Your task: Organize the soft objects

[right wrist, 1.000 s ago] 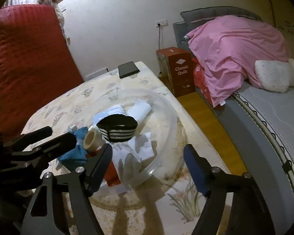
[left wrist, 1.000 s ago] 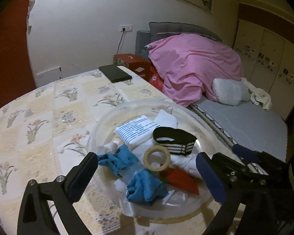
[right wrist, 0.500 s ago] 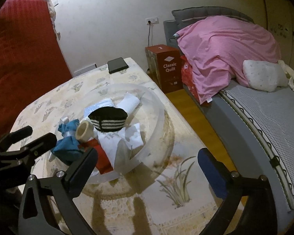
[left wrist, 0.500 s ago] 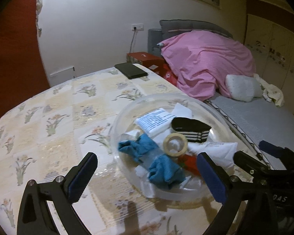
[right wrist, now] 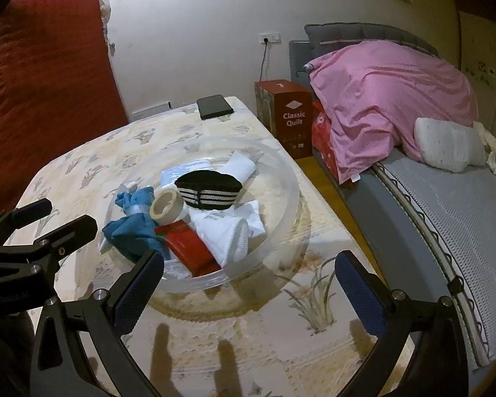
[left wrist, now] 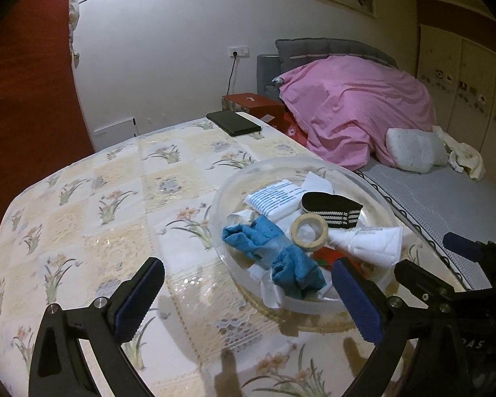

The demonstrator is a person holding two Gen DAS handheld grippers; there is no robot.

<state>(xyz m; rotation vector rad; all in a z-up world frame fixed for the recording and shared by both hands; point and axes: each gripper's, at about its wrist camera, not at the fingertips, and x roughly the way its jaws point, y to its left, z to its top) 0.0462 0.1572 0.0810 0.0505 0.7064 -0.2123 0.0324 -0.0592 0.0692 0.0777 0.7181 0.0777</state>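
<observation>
**Item counts: bowl, table, room**

One clear bowl (right wrist: 291, 198) holding: one tape roll (right wrist: 167, 205), one blue cloth (right wrist: 134, 231), one black striped band (right wrist: 208, 189), one red packet (right wrist: 190, 246), one printed packet (left wrist: 274, 198). One phone (right wrist: 214, 106). One quilt box (right wrist: 289, 117).

Clear bowl (right wrist: 291, 198) of soft items sits beyond the wide-spread right gripper (right wrist: 248, 284).

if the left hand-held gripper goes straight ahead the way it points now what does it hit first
Probably the near rim of the clear bowl, then the blue cloth inside; depth is hard to judge. The left hand-held gripper is open and empty.
</observation>
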